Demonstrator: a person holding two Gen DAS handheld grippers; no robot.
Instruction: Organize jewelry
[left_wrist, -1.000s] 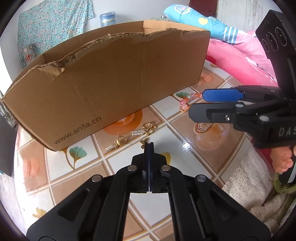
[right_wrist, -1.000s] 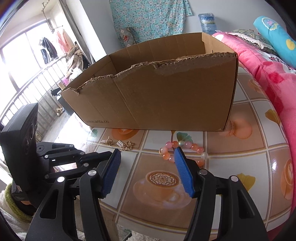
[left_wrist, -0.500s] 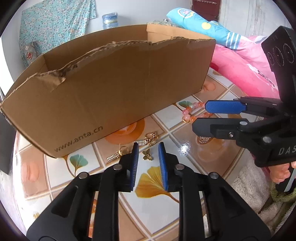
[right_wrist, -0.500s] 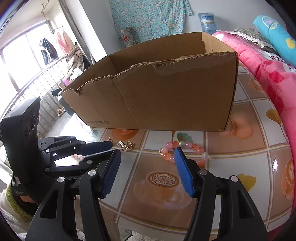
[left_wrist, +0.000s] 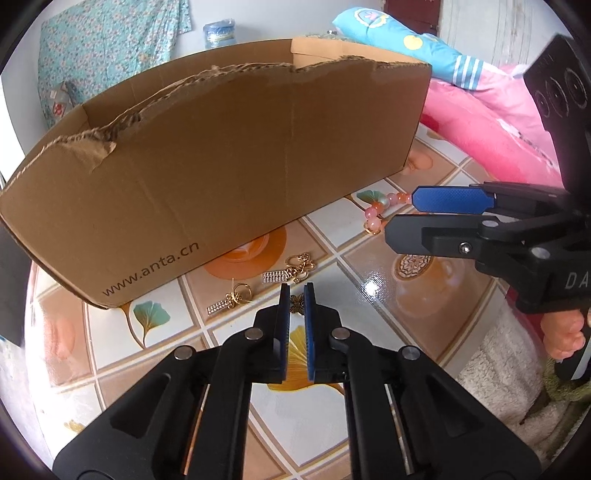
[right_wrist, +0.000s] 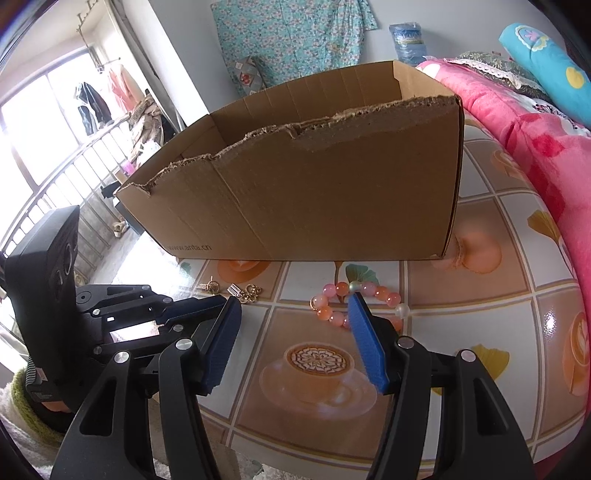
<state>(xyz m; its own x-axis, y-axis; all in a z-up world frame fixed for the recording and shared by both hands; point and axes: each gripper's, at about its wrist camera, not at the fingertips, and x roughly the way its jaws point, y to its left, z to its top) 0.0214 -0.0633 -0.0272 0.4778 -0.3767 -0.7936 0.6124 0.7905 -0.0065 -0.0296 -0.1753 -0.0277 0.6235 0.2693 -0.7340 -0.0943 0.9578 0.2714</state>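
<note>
Half the little gold charm (left_wrist: 296, 305) is hidden between the pads of my left gripper (left_wrist: 296, 295). Its jaws have just been closing, and they're narrow now, pinching the charm right in front of the cardboard box (left_wrist: 221, 177). I can't see inside the box from here. Two gold earrings (left_wrist: 236, 297) lie closer to the box's front wall. The bead bracelet (right_wrist: 334, 291) sits before the box's right end, partly covered by one finger of my right gripper (right_wrist: 294, 299), which hangs wide open, holding nothing, tilted down. Under everything is a glossy tablecloth (right_wrist: 480, 295) printed with coffee cups, and right of the box there's a pink blanket (right_wrist: 535, 147).
</note>
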